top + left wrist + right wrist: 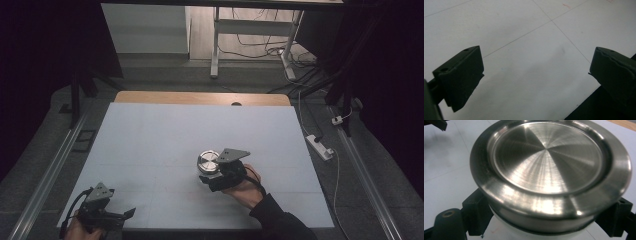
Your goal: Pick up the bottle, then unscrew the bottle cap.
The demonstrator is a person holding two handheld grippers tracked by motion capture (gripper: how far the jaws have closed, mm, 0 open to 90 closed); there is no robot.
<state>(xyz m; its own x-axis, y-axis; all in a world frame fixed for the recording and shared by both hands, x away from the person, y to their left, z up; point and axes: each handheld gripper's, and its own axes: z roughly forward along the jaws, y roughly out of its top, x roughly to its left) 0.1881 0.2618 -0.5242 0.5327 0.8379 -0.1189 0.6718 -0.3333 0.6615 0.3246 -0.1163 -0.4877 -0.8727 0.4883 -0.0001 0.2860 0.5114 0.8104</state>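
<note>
The right gripper (210,176) clamps a steel-lidded jar (208,162) near table (165,130) centre, seemingly mid-lift or placing, while the left gripper (131,212) waits wide apart at seven o'clock.

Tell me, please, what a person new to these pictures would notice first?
The eye falls first on the round jar with a shiny brushed-steel lid, near the middle of the white table top, with the right gripper closed around its white body just under the lid. Next comes the left gripper, at the table's near left corner, its black jaws wide apart over bare surface.
</note>
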